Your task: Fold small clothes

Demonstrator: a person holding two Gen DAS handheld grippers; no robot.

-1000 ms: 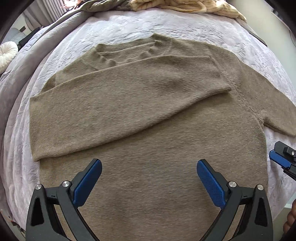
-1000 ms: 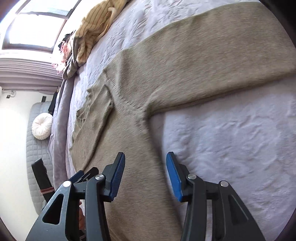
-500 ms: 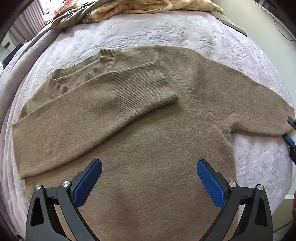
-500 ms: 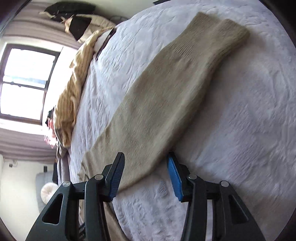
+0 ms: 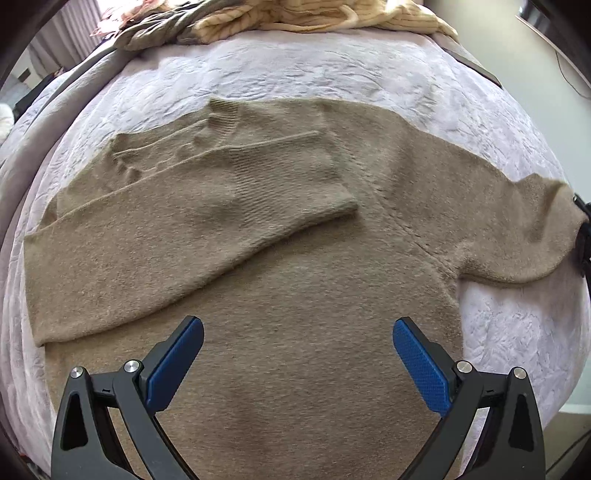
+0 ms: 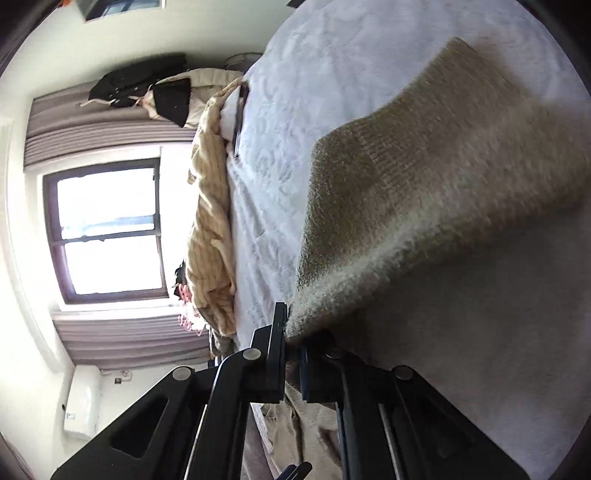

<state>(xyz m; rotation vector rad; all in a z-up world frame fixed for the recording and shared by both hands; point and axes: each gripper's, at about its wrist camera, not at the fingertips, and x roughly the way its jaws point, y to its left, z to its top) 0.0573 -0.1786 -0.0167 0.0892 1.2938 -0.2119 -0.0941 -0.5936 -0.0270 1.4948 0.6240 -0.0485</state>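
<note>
A tan knit sweater (image 5: 303,280) lies flat on the pale bedspread (image 5: 332,70). Its left sleeve (image 5: 207,206) is folded across the chest. Its right sleeve (image 5: 491,225) stretches toward the right edge of the bed. My left gripper (image 5: 297,354) is open and empty, hovering over the sweater's lower body. My right gripper (image 6: 293,341) is shut on the right sleeve (image 6: 424,206) and lifts it off the bed; it shows as a dark shape at the right edge of the left wrist view (image 5: 583,236).
A cream striped garment (image 5: 325,14) and other clothes are piled at the bed's far end. A dark flat object (image 5: 476,66) lies near the far right edge. A window (image 6: 107,229) and curtains stand beyond the bed.
My right gripper moved along the right sleeve, closed on it and raised it. My left gripper drifted slightly and stayed open.
</note>
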